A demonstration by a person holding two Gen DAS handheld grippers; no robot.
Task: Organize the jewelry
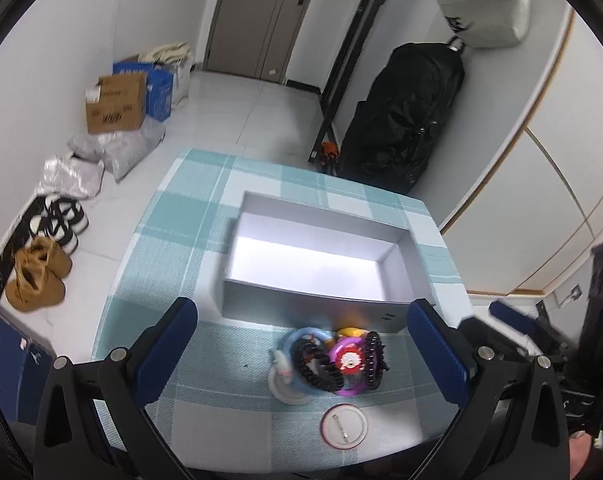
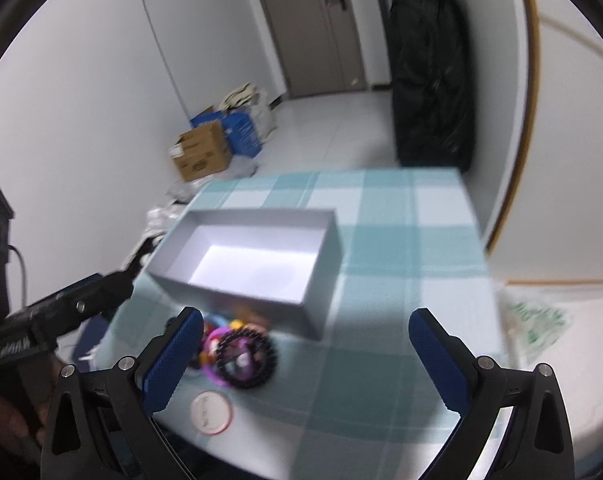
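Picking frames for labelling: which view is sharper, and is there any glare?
Left wrist view: sharper; badge crisp, bracelets slightly smeared, glare on the box floor. Right wrist view: motion blur throughout, bracelets and badge soft, same glare in the box.

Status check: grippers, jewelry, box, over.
Left gripper and right gripper open, empty. Jewelry pile on cloth before empty box. Round badge nearest. Path unobstructed.

Lighting: even, cool indoor light; source not visible. Glare: bright patch on the floor of the white box (image 1: 313,256) in both views. Blur: motion smear throughout, heaviest in the right wrist view. Distortion: strong fisheye curvature, black vignette at corners.
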